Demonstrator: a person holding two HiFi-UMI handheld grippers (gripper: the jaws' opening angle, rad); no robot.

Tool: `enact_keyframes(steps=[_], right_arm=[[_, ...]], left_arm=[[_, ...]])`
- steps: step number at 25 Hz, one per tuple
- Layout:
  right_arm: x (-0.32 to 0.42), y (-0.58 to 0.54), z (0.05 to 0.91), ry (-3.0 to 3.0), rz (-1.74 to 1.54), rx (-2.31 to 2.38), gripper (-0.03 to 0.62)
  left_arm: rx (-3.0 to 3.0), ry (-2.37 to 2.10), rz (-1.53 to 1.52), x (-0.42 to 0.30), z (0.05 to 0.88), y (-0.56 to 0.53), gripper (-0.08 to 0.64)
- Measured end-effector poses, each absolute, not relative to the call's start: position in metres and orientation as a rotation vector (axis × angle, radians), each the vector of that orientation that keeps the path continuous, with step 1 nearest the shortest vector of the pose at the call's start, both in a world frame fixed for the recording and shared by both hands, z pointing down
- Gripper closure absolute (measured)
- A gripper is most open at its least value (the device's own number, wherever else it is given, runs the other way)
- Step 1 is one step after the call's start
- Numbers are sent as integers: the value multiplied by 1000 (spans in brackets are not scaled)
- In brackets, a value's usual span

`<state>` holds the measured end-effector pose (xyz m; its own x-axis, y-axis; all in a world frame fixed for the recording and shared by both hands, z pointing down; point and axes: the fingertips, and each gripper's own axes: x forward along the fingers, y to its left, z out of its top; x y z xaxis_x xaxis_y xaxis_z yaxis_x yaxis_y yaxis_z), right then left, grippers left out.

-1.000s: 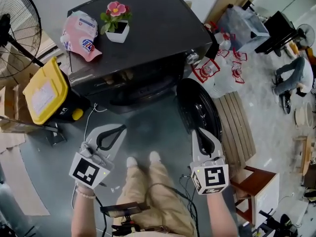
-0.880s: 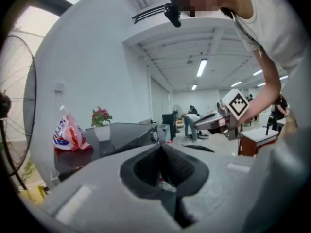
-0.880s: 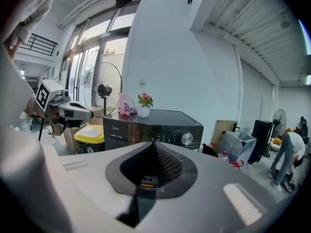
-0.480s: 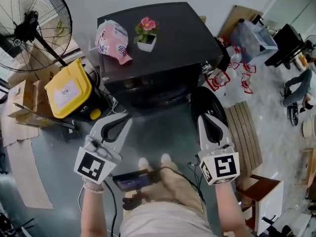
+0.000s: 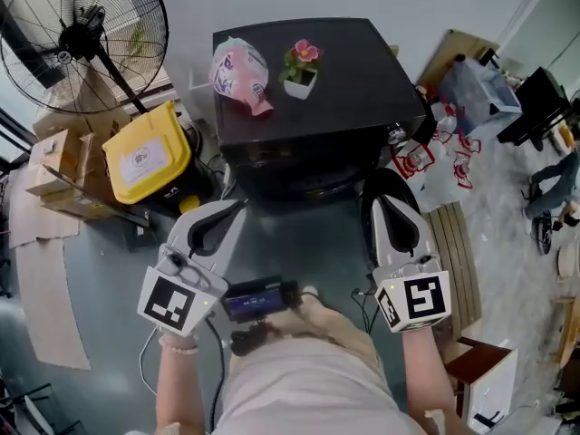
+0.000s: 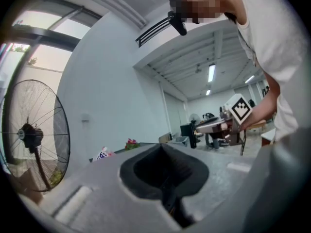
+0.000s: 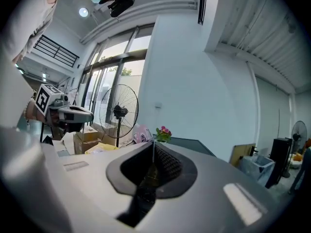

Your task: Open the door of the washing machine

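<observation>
**Already swung open: washing machine door, both grippers shut and empty**

Nearest, along the bottom edge of the head view: pale shirt, two forearms, a small dark device with a screen at waist level, centre.

Just above, lower left: left gripper, marker cube towards the wrist, tips aimed up-frame. Jaws pressed together in the left gripper view, nothing between them.

Lower right, level with it and well apart: right gripper, likewise aimed up-frame. Jaws together in the right gripper view too, holding nothing.

Behind the right gripper's tips, centre right: round dark door, standing out from the right side of the machine's front, largely covered by that gripper. No contact with either gripper visible.

Further up, centre: dark washing machine, seen from above. On its top, a pink bag at the left and, just beside it, a potted pink flower.

Left of the machine: yellow-lidded bin, then cardboard boxes at the left edge.

Right of the machine: white bags with red print, and a slatted wooden board below them.

Farthest, upper left corner: large standing fan against the pale wall.
</observation>
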<state>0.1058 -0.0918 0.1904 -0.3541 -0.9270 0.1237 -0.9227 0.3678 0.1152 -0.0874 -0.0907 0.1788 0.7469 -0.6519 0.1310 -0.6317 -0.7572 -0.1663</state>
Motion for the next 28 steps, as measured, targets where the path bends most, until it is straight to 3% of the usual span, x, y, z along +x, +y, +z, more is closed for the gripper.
enact_keyframes(steps=[28], right_arm=[[77, -107, 192, -2513, -47, 1552, 588]], left_arm=[[-2802, 1148, -279, -109, 180, -93, 561]])
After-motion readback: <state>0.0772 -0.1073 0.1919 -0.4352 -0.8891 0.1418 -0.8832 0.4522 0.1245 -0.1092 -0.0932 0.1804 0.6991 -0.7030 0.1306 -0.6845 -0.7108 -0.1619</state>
